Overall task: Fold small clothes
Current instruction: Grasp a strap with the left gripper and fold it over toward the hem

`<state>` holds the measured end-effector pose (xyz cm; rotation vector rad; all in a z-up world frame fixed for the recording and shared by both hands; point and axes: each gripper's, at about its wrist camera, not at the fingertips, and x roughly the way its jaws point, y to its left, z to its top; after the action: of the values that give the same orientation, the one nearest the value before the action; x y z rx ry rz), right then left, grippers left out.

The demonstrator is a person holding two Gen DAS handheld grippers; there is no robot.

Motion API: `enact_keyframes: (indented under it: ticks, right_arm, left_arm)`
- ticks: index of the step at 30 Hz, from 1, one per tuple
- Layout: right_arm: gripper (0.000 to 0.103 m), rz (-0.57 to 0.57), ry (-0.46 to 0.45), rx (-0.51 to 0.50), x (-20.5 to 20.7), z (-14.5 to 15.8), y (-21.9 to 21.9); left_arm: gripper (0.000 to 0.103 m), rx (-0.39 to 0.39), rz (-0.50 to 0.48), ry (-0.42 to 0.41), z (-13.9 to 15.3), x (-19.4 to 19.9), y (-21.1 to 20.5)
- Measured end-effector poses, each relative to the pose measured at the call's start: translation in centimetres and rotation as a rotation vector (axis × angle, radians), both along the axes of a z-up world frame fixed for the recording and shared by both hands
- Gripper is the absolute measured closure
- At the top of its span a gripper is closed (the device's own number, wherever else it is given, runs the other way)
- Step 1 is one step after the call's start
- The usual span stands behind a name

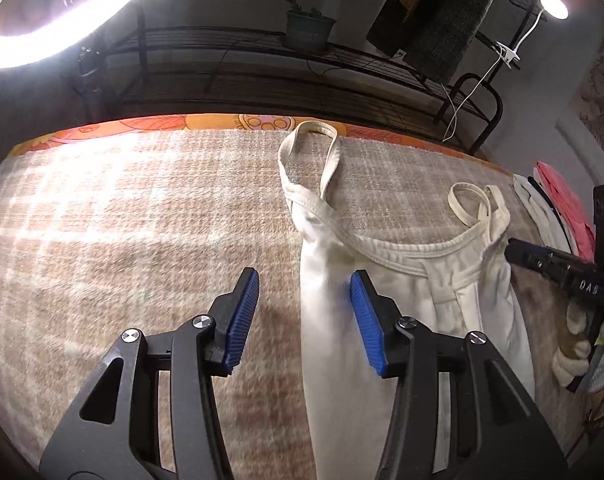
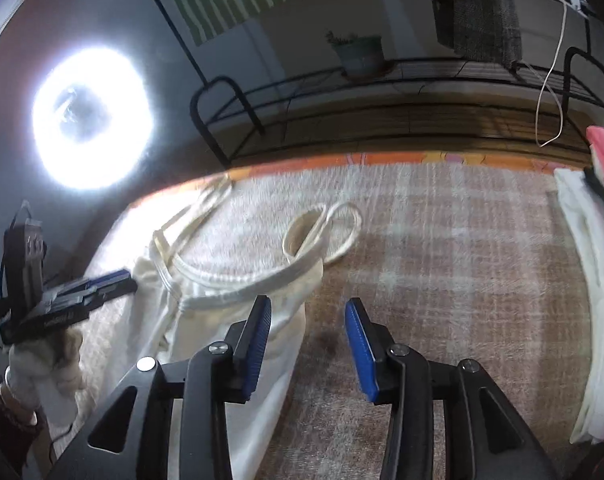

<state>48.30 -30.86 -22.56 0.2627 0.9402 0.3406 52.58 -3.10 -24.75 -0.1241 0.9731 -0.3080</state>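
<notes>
A cream strappy top (image 1: 406, 280) lies flat on a checked brown-and-white blanket (image 1: 142, 240) that covers the worktop, its two shoulder straps looping away toward the far edge. In the left wrist view the top sits ahead and to the right of the left claw (image 1: 305, 318): its left edge runs between the two blue pads, so the right pad (image 1: 366, 320) hangs over the cloth and the left pad over bare blanket. That claw stands wide and holds nothing.

In the right wrist view the same top (image 2: 238, 300) lies ahead and to the left of the right claw (image 2: 308, 344). The claw's left pad (image 2: 258, 344) is above the top's right edge and its right pad is over blanket. It too is spread wide with nothing between the pads.

Each view catches the other claw at its side, low beside the top's outer edge, gripped by a hand in a white glove (image 2: 42, 364).

To the right of the right claw, at the blanket's edge, lies a stack of folded clothes (image 2: 586, 280), white with pink above. Beyond the worktop stand a black wire rack (image 1: 262, 64) with a potted plant (image 1: 308, 28) and a glowing ring light (image 2: 90, 120).
</notes>
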Motion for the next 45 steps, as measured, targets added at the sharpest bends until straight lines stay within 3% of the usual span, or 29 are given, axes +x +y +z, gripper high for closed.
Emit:
enact_keyframes:
  ticks: [8,12,14,17,23,29,37,45]
  right_arm:
    - [0.071,-0.015,0.014,-0.058,2.6,-0.8,1.0]
    - [0.074,-0.006,-0.002,-0.085,3.4,-0.8,2.0]
    - [0.095,0.013,-0.007,-0.068,3.5,-0.8,2.2]
    - [0.101,0.02,-0.003,-0.052,3.4,-1.0,2.3]
    - [0.102,-0.001,-0.038,-0.02,2.5,0.1,2.0]
    - [0.103,0.007,-0.094,-0.004,0.6,2.7,2.0]
    - [0.103,0.03,-0.149,0.011,-4.0,7.2,2.6]
    - [0.103,0.056,-0.17,-0.035,-11.5,10.2,3.9]
  left_arm:
    - [0.058,0.046,0.035,-0.019,-0.8,3.0,-1.0]
    - [0.091,0.043,-0.007,-0.046,-0.7,3.1,-2.2]
    - [0.1,0.068,-0.031,-0.071,-0.6,2.9,-2.9]
    - [0.102,0.072,-0.03,-0.085,-0.4,2.6,-3.1]
    - [0.102,-0.031,0.026,-0.102,0.9,1.7,-0.7]
    - [0.102,-0.034,-0.011,-0.145,3.3,-0.9,-0.5]
    - [0.102,-0.045,-0.034,-0.19,7.1,-6.7,0.0]
    - [0.102,-0.04,-0.04,-0.221,9.3,-14.9,0.5]
